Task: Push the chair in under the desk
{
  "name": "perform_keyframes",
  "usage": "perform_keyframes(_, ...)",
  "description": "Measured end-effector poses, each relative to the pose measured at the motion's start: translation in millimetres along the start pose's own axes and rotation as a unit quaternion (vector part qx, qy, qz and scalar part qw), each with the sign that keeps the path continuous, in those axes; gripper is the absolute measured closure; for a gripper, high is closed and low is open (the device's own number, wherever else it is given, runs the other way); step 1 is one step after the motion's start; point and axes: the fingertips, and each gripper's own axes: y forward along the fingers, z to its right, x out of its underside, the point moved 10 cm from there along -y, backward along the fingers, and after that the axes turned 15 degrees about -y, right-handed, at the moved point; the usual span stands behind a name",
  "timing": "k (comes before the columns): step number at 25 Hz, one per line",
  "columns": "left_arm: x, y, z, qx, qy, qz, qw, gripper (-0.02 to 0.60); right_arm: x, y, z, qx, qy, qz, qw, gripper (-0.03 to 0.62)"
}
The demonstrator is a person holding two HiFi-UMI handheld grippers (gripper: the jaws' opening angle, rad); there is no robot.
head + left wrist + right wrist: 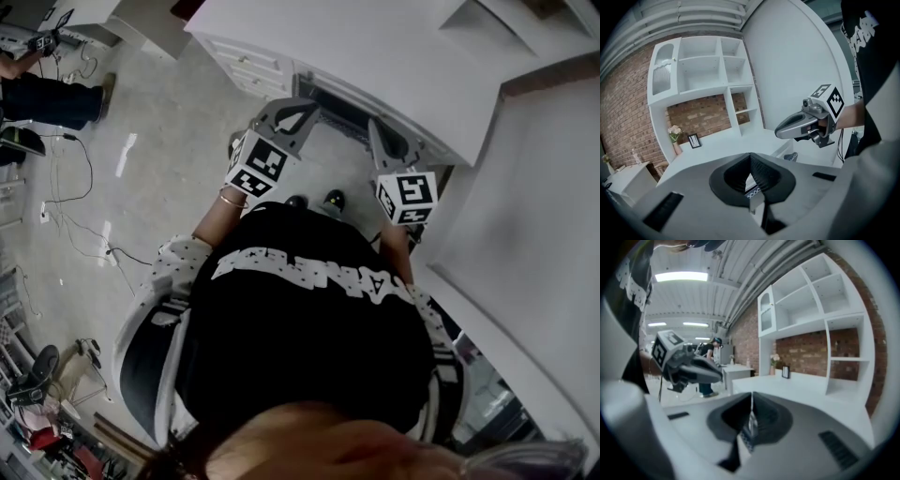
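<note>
In the head view both grippers are held up in front of my chest, before the white desk (375, 56). My left gripper (298, 117) and my right gripper (384, 141) point toward the desk's front edge. Each has its jaws shut with nothing between them, as the left gripper view (751, 176) and the right gripper view (751, 416) show. Between them a dark slatted part, apparently the chair (339, 105), sits beneath the desk's edge; the rest of it is hidden. Neither gripper touches it. My shoes (314, 200) stand just short of the desk.
A white shelf unit (703, 70) rises over the desk against a brick wall, with a flower vase (675, 136) and a small picture frame (694, 140) on the desktop. A white partition (544, 234) stands at the right. Cables (75, 187) lie on the floor, and a person (47, 94) stands far left.
</note>
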Motion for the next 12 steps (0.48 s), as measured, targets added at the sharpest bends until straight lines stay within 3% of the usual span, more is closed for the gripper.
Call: perform_keyframes(12,1.8,-2.2,0.4,0.005,-0.011,0.014,0.9998,0.547,-4.1,-4.5,-4.2,0.005,-0.013,-0.006,1.0,0.563)
